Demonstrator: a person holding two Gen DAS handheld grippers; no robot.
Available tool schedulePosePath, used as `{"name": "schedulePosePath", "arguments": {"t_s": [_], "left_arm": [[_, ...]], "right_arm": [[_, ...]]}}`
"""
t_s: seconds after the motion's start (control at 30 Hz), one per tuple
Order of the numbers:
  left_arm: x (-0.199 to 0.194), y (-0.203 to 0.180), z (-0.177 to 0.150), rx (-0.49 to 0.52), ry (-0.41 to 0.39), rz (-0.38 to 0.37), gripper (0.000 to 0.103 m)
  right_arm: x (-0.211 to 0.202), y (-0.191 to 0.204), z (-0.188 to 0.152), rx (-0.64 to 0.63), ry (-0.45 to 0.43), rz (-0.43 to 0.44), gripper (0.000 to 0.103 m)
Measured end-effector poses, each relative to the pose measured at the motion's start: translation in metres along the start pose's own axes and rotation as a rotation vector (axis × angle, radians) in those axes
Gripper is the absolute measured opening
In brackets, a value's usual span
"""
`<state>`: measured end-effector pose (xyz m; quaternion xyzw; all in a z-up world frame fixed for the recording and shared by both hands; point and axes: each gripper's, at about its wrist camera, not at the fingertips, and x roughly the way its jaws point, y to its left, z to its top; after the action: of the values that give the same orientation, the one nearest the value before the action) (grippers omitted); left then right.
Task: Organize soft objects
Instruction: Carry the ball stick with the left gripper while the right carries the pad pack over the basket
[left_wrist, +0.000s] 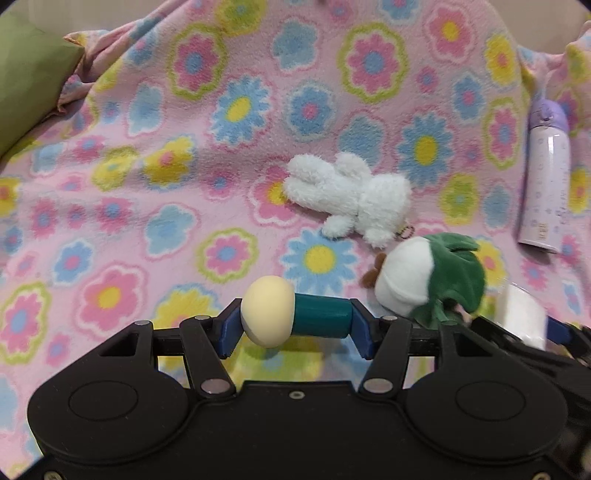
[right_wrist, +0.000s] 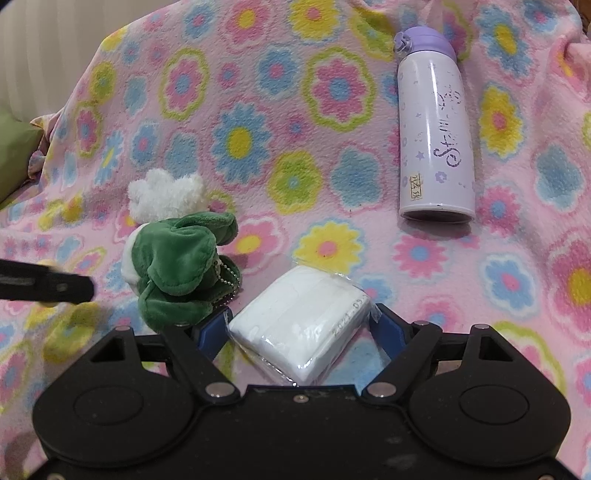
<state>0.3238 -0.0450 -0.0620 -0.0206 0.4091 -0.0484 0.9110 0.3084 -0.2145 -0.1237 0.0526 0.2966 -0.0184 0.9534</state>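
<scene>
while gripped, teal-stemmed cream-capped mushroom toy (left_wrist: 291, 317), sideways

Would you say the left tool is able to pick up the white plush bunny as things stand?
Probably not yet. The left tool is already shut on the mushroom toy, so it has no free grip. The path to the white plush bunny across the blanket looks unobstructed otherwise.

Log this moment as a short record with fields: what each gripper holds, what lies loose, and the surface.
left gripper: shut on mushroom toy, gripped end to end
right gripper: shut on white wrapped packet
loose soft items: white plush, green-and-white plush, side by side
loose hard item: purple bottle, lying down
surface: flowered blanket
</scene>
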Motion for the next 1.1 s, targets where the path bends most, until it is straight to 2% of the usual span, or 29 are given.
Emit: {"name": "schedulePosePath", "arguments": {"t_s": [0.3,0.47,0.7,0.9,1.1], "left_arm": [[-0.063,0.017,-0.027,0.010,-0.007,-0.036,0.056],[-0.083,0.018,-0.045,0.018,-0.014,-0.009,0.056],[-0.104,0.023,-0.057,0.005,-0.010,-0.029,0.056],[-0.120,0.030,-0.061,0.020,-0.007,-0.033,0.056],[-0.137,0.029,-0.067,0.054,0.020,-0.066,0.056]], "right_arm": [[0.000,0.000,0.000,0.003,0.000,0.000,0.081],[-0.001,-0.002,0.000,0.020,-0.002,0.004,0.080],[-0.008,0.003,0.005,-0.021,0.054,-0.044,0.076],[-0.066,0.004,0.013,-0.044,0.001,-0.026,0.076],[-0.149,0.016,0.011,-0.061,-0.052,0.074,0.076]]}}
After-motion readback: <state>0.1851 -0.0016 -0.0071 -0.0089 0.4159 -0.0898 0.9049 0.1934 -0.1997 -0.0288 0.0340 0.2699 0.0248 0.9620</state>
